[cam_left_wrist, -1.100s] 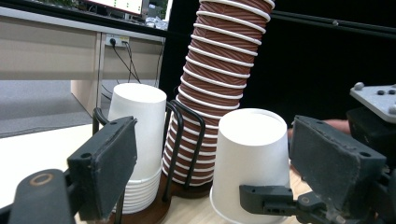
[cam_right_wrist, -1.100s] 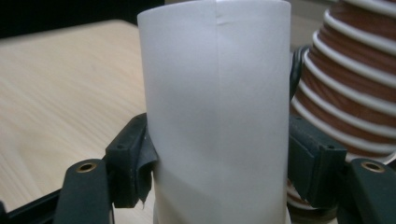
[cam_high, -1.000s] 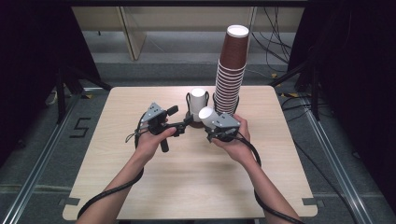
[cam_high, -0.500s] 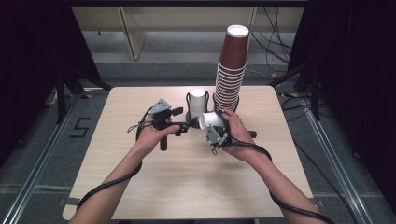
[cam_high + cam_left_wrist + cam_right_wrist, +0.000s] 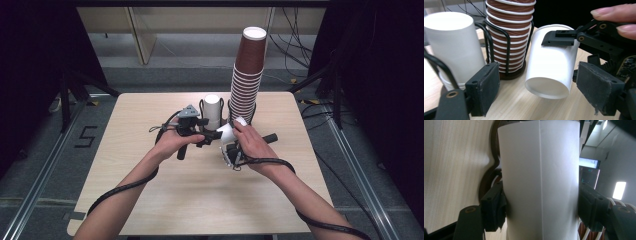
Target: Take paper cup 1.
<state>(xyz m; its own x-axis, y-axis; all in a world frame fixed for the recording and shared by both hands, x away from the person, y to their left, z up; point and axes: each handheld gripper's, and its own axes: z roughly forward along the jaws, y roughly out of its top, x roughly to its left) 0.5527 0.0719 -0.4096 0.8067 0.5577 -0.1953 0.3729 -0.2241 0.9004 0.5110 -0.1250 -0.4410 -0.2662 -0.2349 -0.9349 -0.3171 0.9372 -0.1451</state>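
My right gripper is shut on a white paper cup, its pads pressing the cup's wall from both sides. In the high view this cup hangs tilted above the table's middle, in the right gripper. My left gripper points at it from the left. In the left gripper view the cup shows its base between and just ahead of my left gripper. The left jaws have just been closing; they stand apart and their pads are off the cup.
A white cup stack sits upside down in a black wire holder behind the grippers. To its right rises a tall stack of brown cups. The wooden table ends close behind both stacks.
My left gripper has moved right, up to the held cup, and its jaws have narrowed. The right hand has rolled over, tipping the cup toward the left gripper.
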